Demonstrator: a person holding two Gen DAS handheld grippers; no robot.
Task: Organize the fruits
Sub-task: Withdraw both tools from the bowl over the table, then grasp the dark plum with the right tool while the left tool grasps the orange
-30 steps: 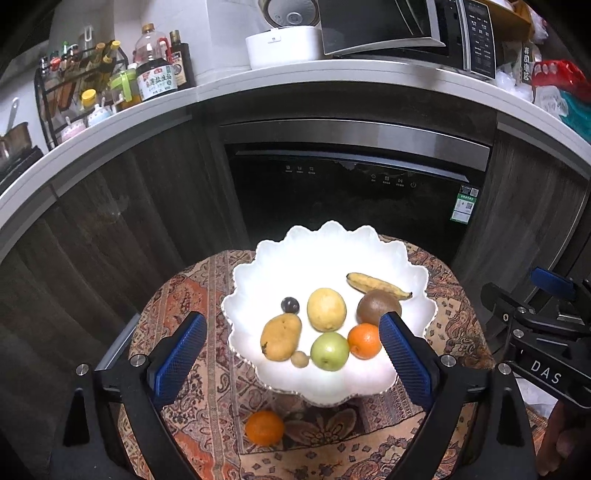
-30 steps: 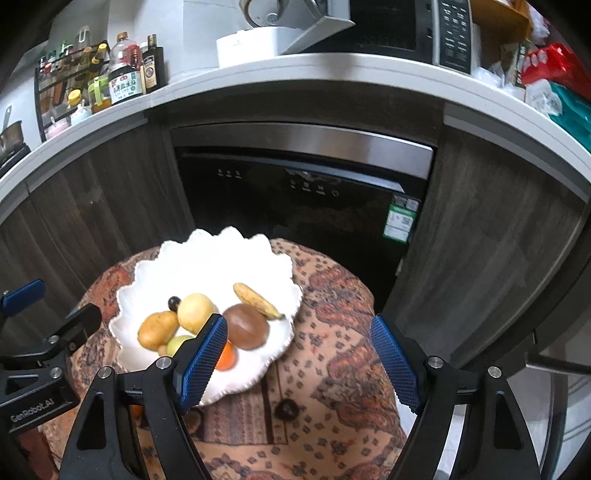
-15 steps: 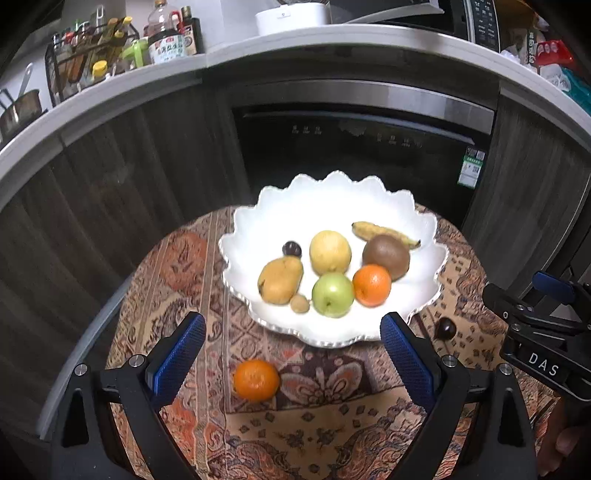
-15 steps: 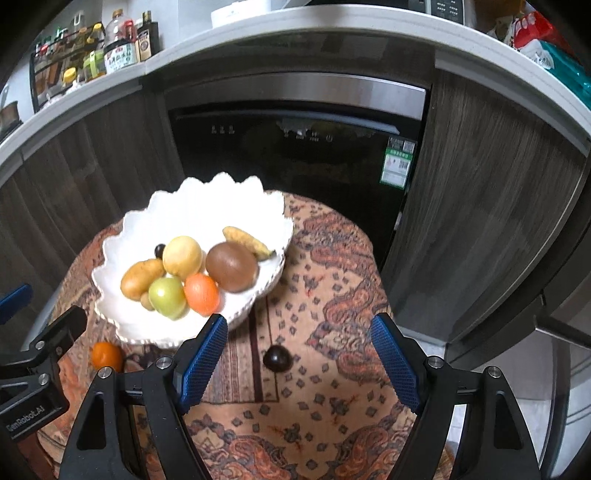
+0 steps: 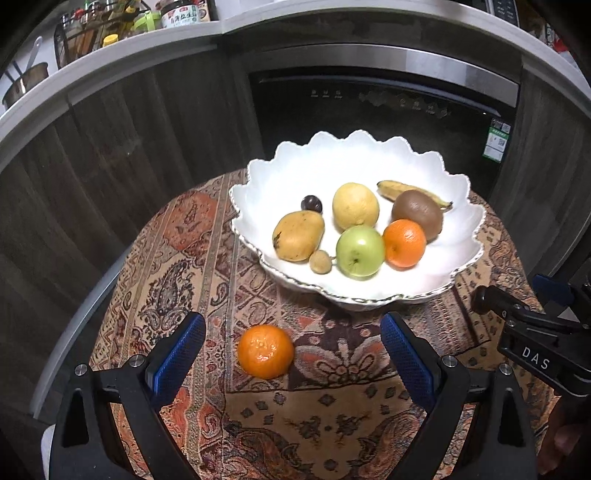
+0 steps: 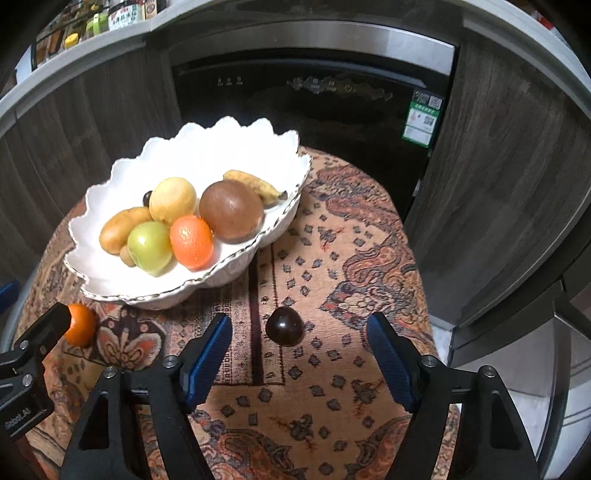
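Left gripper (image 5: 291,354) hangs with jaws spread wide, a loose mandarin (image 5: 265,351) on the patterned cloth (image 5: 177,258) between its blue pads, untouched. Behind it sits the white scalloped bowl (image 5: 458,266), holding a green apple (image 5: 359,251), kiwi (image 5: 417,214) and banana (image 5: 397,186).

I am in a home kitchen: ahead of me a pale worktop (image 5: 122,64) curves over dark wood-grain cabinet fronts (image 5: 122,155), and built in beneath it is a black appliance (image 6: 306,107) with a steel strip along its top, a row of touch controls and an energy label (image 6: 423,120) on its door. On the worktop I can see a wire rack of sauce and oil bottles (image 5: 96,33), a metal pot (image 5: 24,83) and the corner of a microwave's button panel (image 5: 502,11). Close in front of me a white scalloped fruit bowl (image 5: 295,162) stands on a small round table covered with a patterned cloth (image 5: 199,236).
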